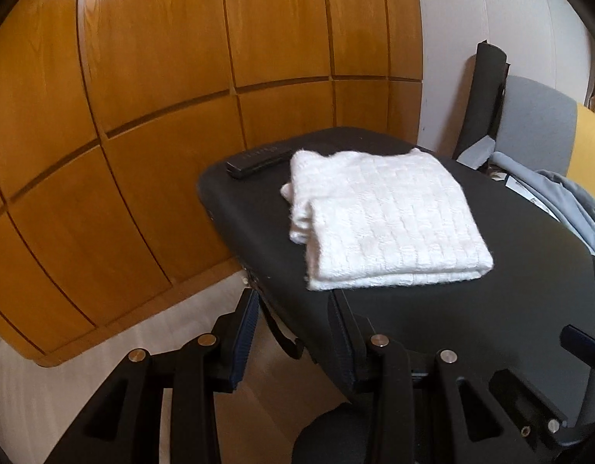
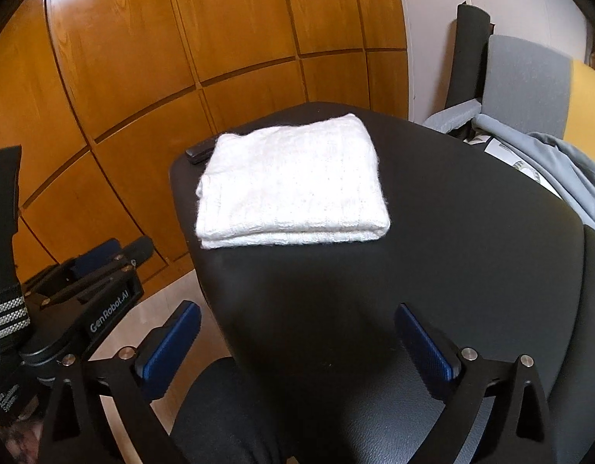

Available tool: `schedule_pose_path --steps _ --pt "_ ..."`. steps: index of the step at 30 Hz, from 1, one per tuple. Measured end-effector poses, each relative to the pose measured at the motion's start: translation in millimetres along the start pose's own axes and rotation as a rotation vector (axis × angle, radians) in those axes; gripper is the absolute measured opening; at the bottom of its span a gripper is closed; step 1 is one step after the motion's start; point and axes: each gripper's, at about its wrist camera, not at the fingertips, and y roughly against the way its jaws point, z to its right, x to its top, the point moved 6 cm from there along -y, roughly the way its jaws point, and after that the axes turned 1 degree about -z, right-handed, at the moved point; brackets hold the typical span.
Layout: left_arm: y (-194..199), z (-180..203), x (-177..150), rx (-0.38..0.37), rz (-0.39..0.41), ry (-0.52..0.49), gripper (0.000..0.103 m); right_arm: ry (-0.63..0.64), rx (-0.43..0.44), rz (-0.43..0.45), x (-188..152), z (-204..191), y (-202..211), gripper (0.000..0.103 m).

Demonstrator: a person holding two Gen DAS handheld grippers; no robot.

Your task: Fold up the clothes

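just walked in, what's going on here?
A person holds a gripper in each hand over a black padded table. A white knitted garment lies folded in a neat rectangle on it, touched by neither gripper. The left gripper is partly open and the right gripper wide open, both empty. A black remote lies beside the garment's far edge. Grey clothing waits at the right.

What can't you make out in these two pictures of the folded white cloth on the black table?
- Black remote: right wrist view, mostly hidden behind the folded white cloth; its lettering in the left wrist view is too small to read.
- Grey garment: cut off by the right edge in both views.
- Black table: its near edge is hidden by the right gripper.
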Motion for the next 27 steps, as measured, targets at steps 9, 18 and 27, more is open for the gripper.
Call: schedule_pose_path --steps 9,18,27 --pt "3 1 0 -0.032 -0.007 0.042 0.038 -0.008 -0.012 0.016 0 4 5 0.101" --pt "6 3 -3 -0.105 -0.020 0.099 0.038 -0.031 -0.016 0.029 2 11 9 0.101" --pt "6 -1 -1 -0.010 -0.023 0.072 0.038 -0.016 -0.009 0.025 1 6 8 0.101"
